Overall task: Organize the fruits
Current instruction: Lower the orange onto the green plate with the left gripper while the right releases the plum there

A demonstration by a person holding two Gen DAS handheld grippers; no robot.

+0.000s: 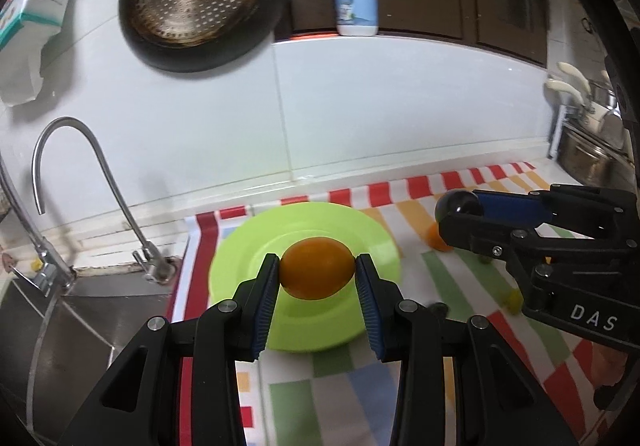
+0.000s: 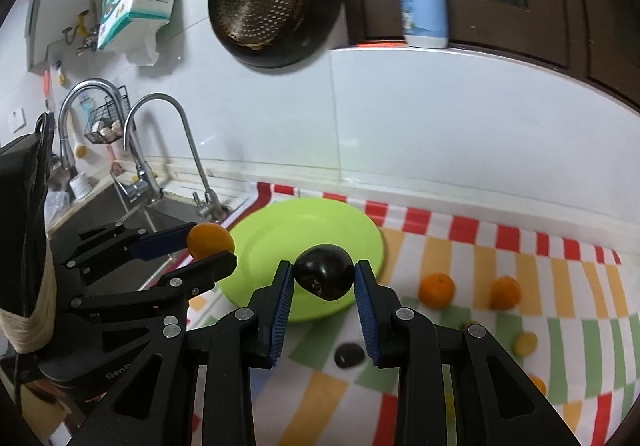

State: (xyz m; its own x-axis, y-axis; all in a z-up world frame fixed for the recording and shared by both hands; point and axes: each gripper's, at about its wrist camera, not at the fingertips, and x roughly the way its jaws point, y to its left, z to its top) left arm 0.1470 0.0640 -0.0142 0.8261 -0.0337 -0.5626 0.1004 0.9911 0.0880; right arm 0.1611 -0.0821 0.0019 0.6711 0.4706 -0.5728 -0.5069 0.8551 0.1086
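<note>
My left gripper (image 1: 317, 269) is shut on an orange fruit (image 1: 317, 267) and holds it above the lime green plate (image 1: 244, 242). The same gripper (image 2: 208, 242) and orange fruit (image 2: 210, 240) show at the left of the right wrist view, over the plate's left edge. My right gripper (image 2: 323, 278) is shut on a dark plum (image 2: 325, 272) above the near edge of the plate (image 2: 280, 230). It also shows at the right of the left wrist view (image 1: 456, 212) with the plum (image 1: 458, 204).
The plate lies on a striped cloth (image 2: 520, 246). Two oranges (image 2: 437, 289) (image 2: 505, 292), a small yellow fruit (image 2: 525, 343) and a dark fruit (image 2: 349, 355) lie on it to the right. A sink (image 1: 80, 326) with taps (image 1: 80, 166) is to the left.
</note>
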